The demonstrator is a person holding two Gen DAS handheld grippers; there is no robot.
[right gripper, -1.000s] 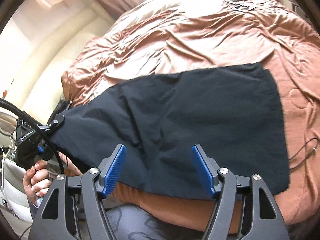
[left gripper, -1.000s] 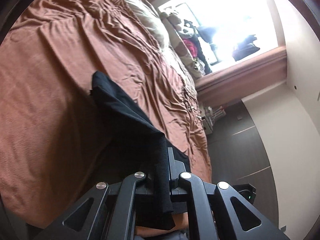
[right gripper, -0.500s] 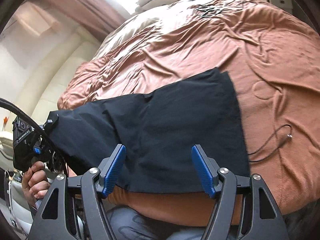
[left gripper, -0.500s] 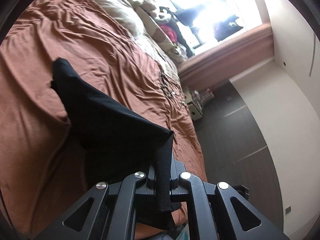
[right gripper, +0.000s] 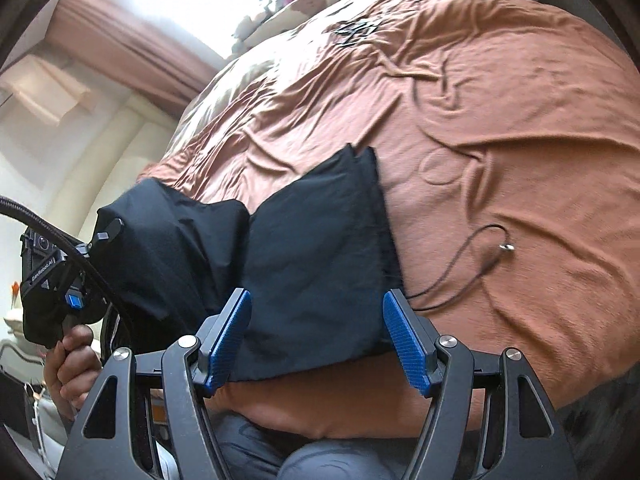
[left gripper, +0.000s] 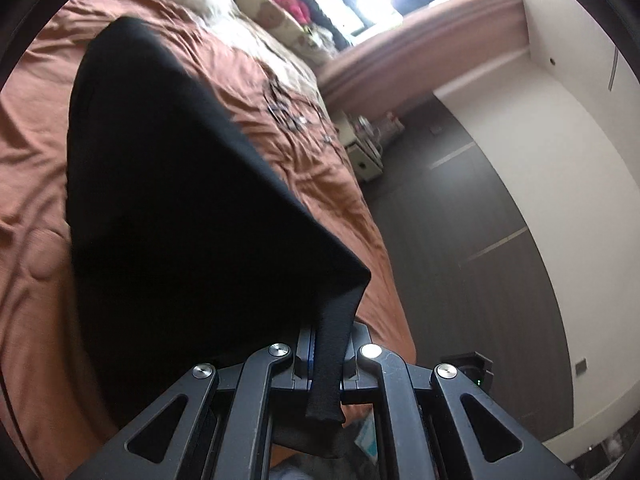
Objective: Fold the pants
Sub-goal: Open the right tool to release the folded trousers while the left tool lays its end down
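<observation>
The black pants lie on the rust-brown bedspread near its front edge. My left gripper is shut on one end of the pants and holds that end lifted, so the cloth arches over the part still lying flat. In the right wrist view the left gripper shows at the left, held by a hand. My right gripper hovers open above the near edge of the pants, its blue pads touching nothing.
A thin dark cable with a metal tip lies on the bedspread just right of the pants. Pillows and piled clothes sit at the bed's far end under a bright window. A dark floor and a white wall run along the bed's right side.
My left gripper has carried its end of the pants across toward the other end, so the flat spread of cloth has narrowed into a fold. The right gripper shifted sideways, staying open.
</observation>
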